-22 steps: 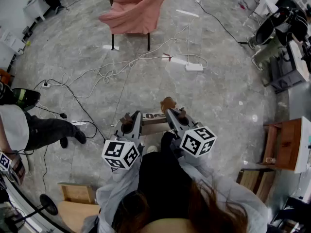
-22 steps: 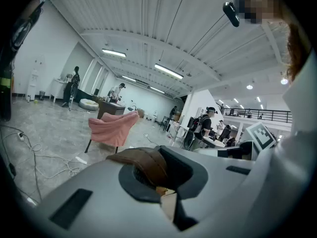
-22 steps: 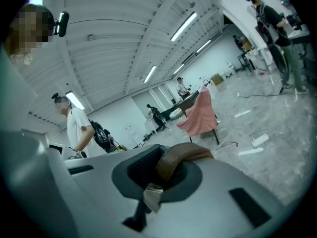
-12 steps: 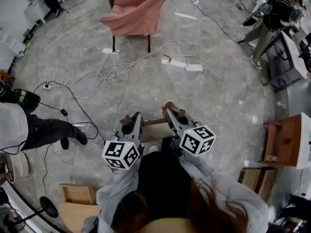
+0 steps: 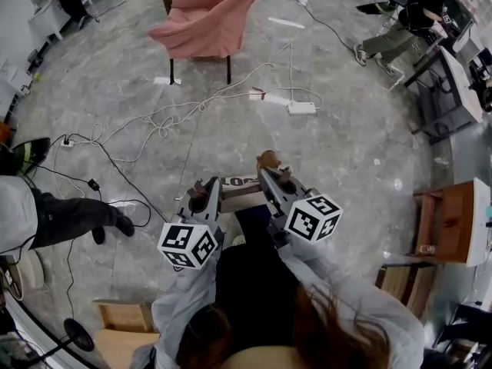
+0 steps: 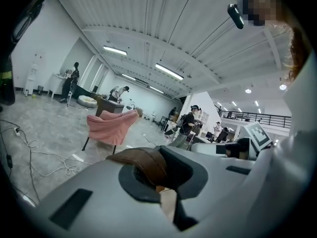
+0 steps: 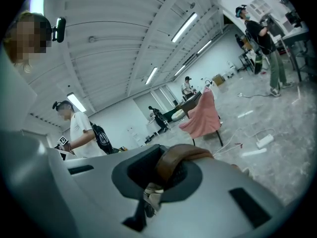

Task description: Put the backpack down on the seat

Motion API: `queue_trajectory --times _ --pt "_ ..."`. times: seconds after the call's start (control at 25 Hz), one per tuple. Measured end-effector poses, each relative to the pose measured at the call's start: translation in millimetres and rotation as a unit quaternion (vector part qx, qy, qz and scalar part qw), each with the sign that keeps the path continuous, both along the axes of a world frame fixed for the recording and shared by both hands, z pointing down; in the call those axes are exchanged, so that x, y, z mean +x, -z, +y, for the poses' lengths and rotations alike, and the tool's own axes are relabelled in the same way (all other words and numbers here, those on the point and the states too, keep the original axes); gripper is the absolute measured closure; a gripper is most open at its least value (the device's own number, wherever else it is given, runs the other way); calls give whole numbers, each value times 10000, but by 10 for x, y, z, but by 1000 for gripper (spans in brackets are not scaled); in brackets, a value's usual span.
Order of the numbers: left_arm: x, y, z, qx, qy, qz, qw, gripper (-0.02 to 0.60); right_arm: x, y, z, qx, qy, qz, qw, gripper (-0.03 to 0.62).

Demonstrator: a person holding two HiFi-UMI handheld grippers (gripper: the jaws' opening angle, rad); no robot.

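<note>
The backpack [image 5: 240, 194], tan with brown straps, hangs low in front of me between both grippers; most of it is hidden under them. My left gripper [image 5: 201, 194] is shut on one brown strap [image 6: 144, 162]. My right gripper [image 5: 270, 175] is shut on another brown strap [image 7: 179, 157]. Both grippers point roughly level, side by side. The seat is a pink armchair [image 5: 206, 20] on thin dark legs, standing well ahead across the floor. It also shows as the pink armchair [image 6: 109, 127] in the left gripper view and the pink armchair [image 7: 203, 114] in the right gripper view.
Cables [image 5: 165, 118] and a white power strip [image 5: 301, 108] lie on the grey floor between me and the chair. A person's leg [image 5: 69, 214] is at the left, and another person [image 5: 400, 18] at the top right. A wooden cabinet [image 5: 453, 229] stands right, wooden boxes [image 5: 119, 307] lower left.
Both grippers keep their hold on the straps and stay side by side. The person at the top right has moved left and lower. The chair sits slightly further left in view.
</note>
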State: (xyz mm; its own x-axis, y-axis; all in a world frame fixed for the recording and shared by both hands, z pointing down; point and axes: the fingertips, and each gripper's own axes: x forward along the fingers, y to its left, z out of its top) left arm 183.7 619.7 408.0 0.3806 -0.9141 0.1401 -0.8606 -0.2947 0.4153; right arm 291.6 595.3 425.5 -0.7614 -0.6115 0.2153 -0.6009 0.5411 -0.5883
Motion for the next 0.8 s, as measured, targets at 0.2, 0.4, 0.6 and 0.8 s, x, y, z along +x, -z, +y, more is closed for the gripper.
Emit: queue_trajectory --times 0.2,0.4,0.6,0.8 --pt "-240 -63 -719 -54 87 -27 9999 566 -250 -62 -747 -66 99 -65 9999 585" --pt "-470 31 -1551 -40 216 -102 9997 567 -489 -2 -1601 -191 214 -162 9995 585" --pt "-673 59 -2208 -31 303 -129 9995 567 -688 25 -2249 -187 324 -276 9989 585" --pt "-767 69 -2621 100 342 -126 9993 567 -776 72 -2632 32 439 -380 9983 585"
